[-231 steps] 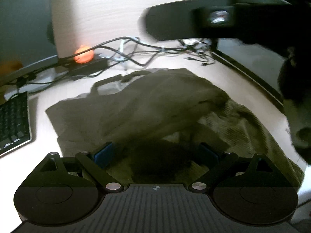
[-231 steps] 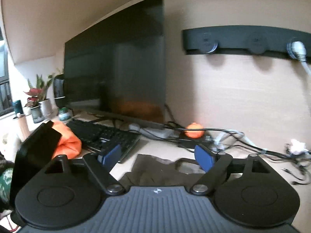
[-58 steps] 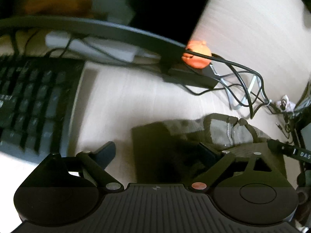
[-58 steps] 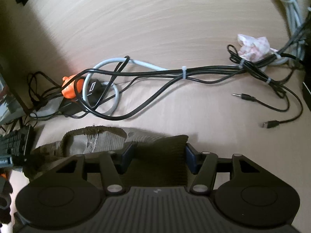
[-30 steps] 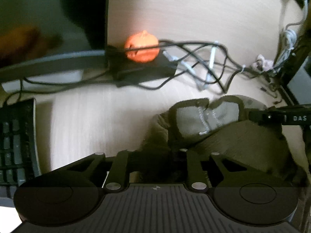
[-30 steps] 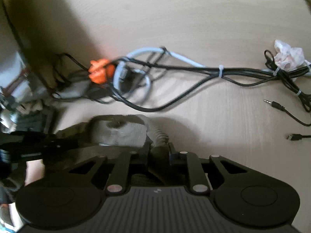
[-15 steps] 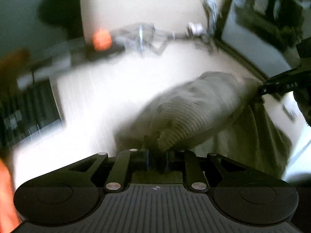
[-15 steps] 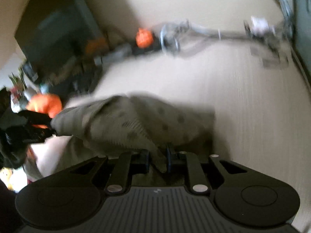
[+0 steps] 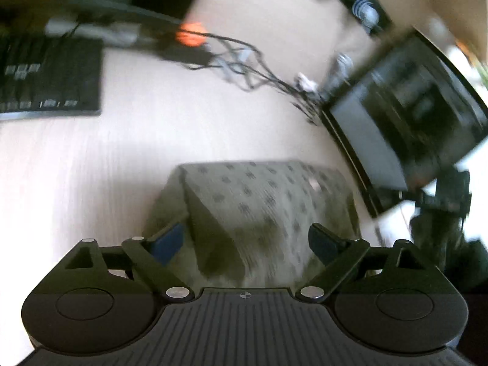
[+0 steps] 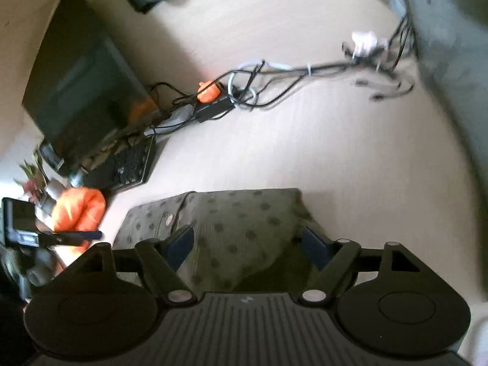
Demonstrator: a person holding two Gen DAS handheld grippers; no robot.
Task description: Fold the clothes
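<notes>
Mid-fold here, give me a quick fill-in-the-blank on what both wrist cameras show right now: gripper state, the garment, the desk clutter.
1. Both the left gripper and the right gripper are ____.
2. The olive garment is patterned with dark ____.
3. The garment lies on the ____, held by neither gripper.
4. Left of the garment in the right wrist view sits a black ____, beside an orange bundle.

Missing words: open; dots; desk; keyboard

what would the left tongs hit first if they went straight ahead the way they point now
Most likely the folded olive garment: it lies directly ahead of the open left tongs, between the spread fingers. Beyond it is bare desk, then cables. The picture is blurred, so depth is uncertain.
</notes>
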